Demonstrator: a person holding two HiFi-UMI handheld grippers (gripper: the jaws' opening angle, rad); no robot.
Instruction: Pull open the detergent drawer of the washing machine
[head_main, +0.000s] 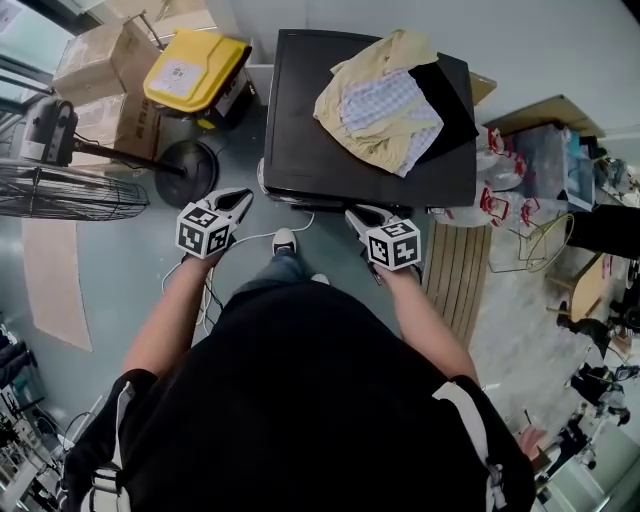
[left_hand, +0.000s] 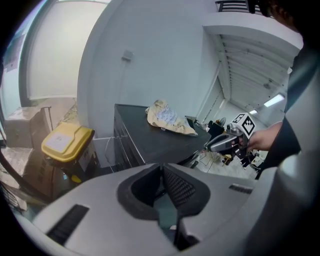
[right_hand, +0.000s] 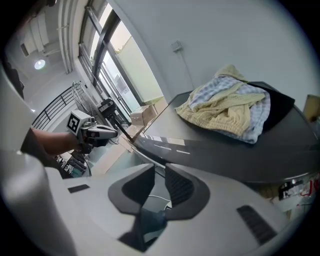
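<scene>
The left gripper (head_main: 240, 198) has its fingers (left_hand: 180, 187) pressed together at the tips, with nothing between them; the right gripper (head_main: 357, 214) has its fingers (right_hand: 179, 186) spread a little, and only floor shows in the gap. The washing machine (head_main: 330, 170) stands just ahead of both pairs of fingers, dark-topped, and neither pair touches it; its front corner lies ahead and to the right of the left fingers, and its top edge runs above and beyond the right fingers. The detergent drawer would be on the machine's front face, below that edge, but no view shows it clearly enough to pick out. A heap of clothes (head_main: 385, 105) lies on the machine's top, well beyond the fingers; a yellow bin (head_main: 190, 70) stands beyond and left of the left fingers.
</scene>
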